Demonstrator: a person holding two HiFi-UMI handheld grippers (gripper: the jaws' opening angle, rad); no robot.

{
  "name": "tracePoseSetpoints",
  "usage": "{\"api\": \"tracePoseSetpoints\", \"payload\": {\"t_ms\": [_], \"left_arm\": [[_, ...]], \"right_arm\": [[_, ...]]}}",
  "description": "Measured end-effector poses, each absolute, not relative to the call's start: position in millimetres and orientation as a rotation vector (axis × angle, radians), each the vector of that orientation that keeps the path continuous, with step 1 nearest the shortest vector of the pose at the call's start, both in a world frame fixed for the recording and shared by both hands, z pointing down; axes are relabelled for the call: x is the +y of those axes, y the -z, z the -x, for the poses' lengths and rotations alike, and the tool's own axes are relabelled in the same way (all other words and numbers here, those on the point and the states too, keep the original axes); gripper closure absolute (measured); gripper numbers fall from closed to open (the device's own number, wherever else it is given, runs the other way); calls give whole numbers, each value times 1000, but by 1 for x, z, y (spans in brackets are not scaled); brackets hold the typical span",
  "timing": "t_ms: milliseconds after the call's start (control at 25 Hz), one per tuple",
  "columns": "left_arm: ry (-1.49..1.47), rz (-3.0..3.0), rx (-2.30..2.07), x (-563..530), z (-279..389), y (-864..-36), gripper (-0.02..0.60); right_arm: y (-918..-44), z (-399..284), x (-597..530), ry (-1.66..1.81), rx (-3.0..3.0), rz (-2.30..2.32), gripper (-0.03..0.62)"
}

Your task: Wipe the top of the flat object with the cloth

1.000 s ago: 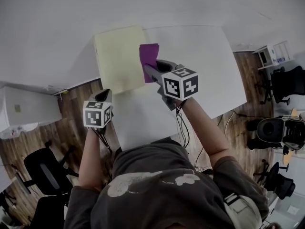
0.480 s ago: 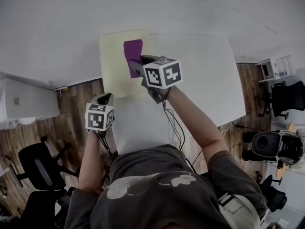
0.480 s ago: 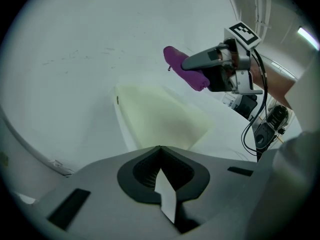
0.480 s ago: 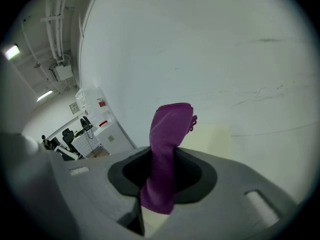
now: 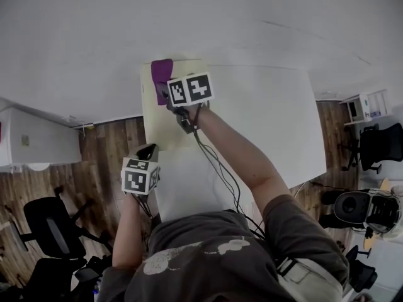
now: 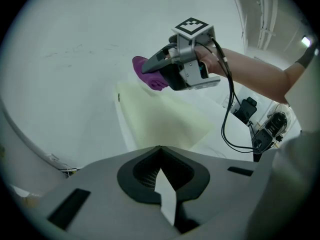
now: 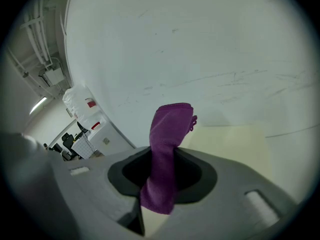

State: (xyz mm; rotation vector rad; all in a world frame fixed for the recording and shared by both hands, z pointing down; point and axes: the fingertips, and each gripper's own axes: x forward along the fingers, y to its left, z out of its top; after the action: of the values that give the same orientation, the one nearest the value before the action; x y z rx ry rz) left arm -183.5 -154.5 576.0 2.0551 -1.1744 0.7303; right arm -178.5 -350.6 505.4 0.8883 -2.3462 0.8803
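Observation:
A pale yellow flat board (image 5: 165, 121) lies on the white table (image 5: 264, 112), at its left side. My right gripper (image 5: 162, 92) is shut on a folded purple cloth (image 5: 161, 71), which rests at the board's far left corner. In the right gripper view the cloth (image 7: 167, 144) sticks out forward between the jaws over the board (image 7: 235, 139). The left gripper view shows the cloth (image 6: 149, 76) hanging at the board's (image 6: 160, 121) far end. My left gripper (image 5: 147, 153) is shut and empty, held near the board's near left corner, just off the table edge.
A white wall (image 5: 126, 24) rises right behind the table's far edge. Wooden floor, a white cabinet (image 5: 25, 143) and office chairs (image 5: 50, 228) lie to the left. More chairs (image 5: 378, 137) and a small shelf stand to the right. Cables (image 5: 220, 168) trail from the right gripper.
My right gripper has carried the cloth left and away across the board, from its right edge to its far left corner. The left gripper has hardly moved.

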Motion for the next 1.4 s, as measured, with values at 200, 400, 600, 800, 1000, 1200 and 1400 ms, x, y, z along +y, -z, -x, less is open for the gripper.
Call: {"api": "tracePoseSetpoints", "payload": {"t_ms": [200,400,600,800,1000,1200,1400], "left_arm": [[-722,-2077,-1172,-155,184,-576,583],[-700,-2071,-1156,-157,189,-576,581],[-685,-2070,-1155,-156,184,-575,582],[-682,-2071,-1142,-158,188,-575,581],[-664,-2058,-1136,-159,187,-576,581],[-668,-2053,-1139,-158,187,-576,581],[-667,-2046,-1148,-157,186,-575,581]], "right_arm": [[-517,204,-376,-860,-2313,-887,480],[-532,230,-391,-816,-2304,-870,480],[-547,240,-401,-743,-2264,-876,480],[-553,247,-408,-712,-2242,-870,479],[-553,242,-409,-716,-2256,-871,479],[-553,228,-408,-713,-2256,-895,479],[-553,202,-410,-745,-2250,-939,479]]}}
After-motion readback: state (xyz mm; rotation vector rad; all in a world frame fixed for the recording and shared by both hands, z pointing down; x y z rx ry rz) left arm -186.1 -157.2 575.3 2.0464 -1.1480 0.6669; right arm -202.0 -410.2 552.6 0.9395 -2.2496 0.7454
